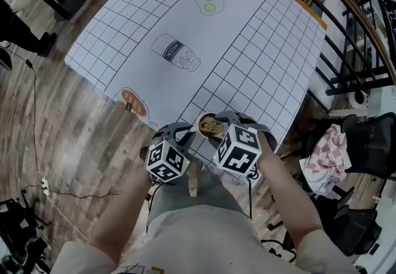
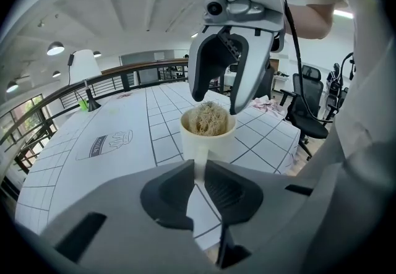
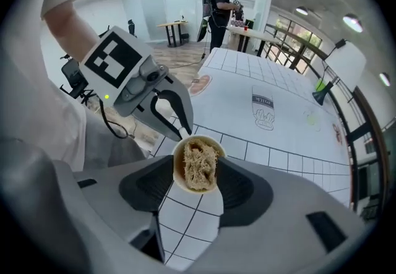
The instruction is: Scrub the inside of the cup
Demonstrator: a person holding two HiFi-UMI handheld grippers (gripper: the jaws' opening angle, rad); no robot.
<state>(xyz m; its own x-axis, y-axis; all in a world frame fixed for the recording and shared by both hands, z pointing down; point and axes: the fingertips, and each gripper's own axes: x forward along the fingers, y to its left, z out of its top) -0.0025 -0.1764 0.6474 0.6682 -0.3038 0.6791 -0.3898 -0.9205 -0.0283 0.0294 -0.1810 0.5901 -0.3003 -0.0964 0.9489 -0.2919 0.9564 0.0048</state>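
LEFT TOOL ON THE HANDLE: The left tool (image 2: 197, 175) is pinching the handle of a cream cup (image 2: 207, 143), its jaws drawn close on it, while the right tool (image 3: 197, 169) is hanging above the cup's mouth with its jaws spread wide, gripping nothing. A tan, fibrous scrubbing pad (image 2: 207, 119) is sitting inside the cup. The cup is standing upright near the front edge of the gridded white bench (image 1: 247, 50), mouth facing up and handle pointing back toward the person. Farther along the bench, a bottle drawing (image 1: 176, 52) is showing the word "milk"
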